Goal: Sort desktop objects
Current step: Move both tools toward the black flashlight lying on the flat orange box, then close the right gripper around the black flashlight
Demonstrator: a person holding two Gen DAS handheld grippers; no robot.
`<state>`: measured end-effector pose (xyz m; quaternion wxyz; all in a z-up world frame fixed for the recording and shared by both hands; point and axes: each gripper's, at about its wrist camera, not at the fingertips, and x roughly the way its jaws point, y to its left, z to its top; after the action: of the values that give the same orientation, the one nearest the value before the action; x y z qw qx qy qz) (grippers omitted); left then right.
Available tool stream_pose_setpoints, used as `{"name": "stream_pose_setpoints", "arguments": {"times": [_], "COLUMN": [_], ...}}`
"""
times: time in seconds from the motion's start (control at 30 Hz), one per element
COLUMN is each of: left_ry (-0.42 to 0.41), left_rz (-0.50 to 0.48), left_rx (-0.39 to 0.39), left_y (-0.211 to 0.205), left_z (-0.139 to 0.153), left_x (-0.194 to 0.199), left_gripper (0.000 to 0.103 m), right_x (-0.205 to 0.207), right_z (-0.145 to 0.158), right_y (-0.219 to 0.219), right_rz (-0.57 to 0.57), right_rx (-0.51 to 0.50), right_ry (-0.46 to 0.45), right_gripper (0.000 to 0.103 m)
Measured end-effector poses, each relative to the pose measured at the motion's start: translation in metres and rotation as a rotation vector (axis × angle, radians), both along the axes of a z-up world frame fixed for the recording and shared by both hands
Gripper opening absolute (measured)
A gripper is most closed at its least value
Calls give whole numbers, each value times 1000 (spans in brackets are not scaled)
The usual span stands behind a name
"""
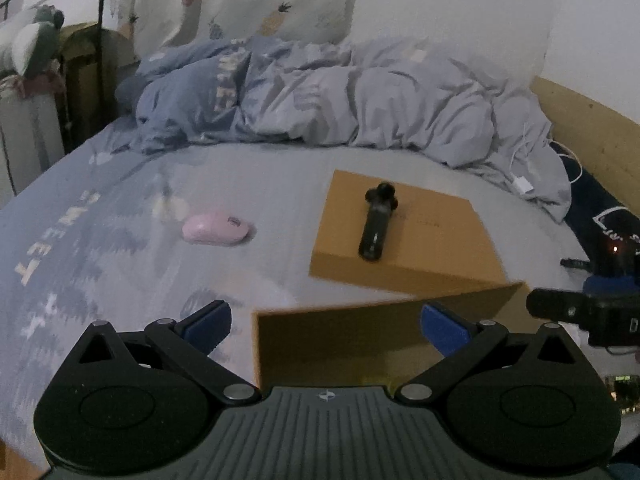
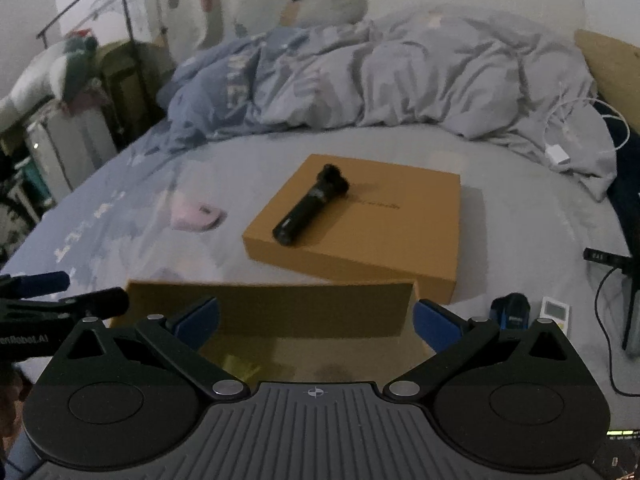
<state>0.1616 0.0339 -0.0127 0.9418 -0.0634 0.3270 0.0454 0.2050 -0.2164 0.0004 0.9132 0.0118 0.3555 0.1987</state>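
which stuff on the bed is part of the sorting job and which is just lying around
Part of the job:
- black shaver lying on the box lid
- pink mouse on the sheet
- open cardboard box nearest the grippers

Just lying about:
- crumpled duvet
- white charger and cable
- plush toy

Your left tool (image 1: 325, 323) is matt black plastic with ribbed grey housing, dull metal pivot pins and blue pads (image 1: 442, 326) that look rubbery; your right tool (image 2: 316, 320) has the same finish. The closed box (image 2: 360, 224) and the open box (image 2: 272, 312) in front of you are smooth, matt tan cardboard. The black shaver (image 2: 310, 210) looks like plastic with a faint sheen. The pink mouse (image 1: 216, 229) is smooth, slightly glossy plastic. The bed sheet (image 1: 120, 240) and duvet (image 1: 360, 100) are soft, wrinkled cloth, and the headboard (image 1: 592, 128) is pale bare wood.
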Motion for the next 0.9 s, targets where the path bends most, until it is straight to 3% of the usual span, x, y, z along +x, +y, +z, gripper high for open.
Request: {"name": "stream_pose_setpoints", "arguments": {"times": [0.43, 0.9], "left_ry": [-60, -30], "left_rz": [-77, -166], "left_rx": [30, 120], "left_y": [-19, -30], "left_z": [18, -3], "left_x": [77, 141], "left_gripper": [103, 103], "right_x": [62, 131], "right_z": [8, -13], "right_y": [-29, -48], "right_rz": [-81, -152], "right_rx": [78, 224], "right_ry": [-21, 56], "right_gripper": [103, 103]}}
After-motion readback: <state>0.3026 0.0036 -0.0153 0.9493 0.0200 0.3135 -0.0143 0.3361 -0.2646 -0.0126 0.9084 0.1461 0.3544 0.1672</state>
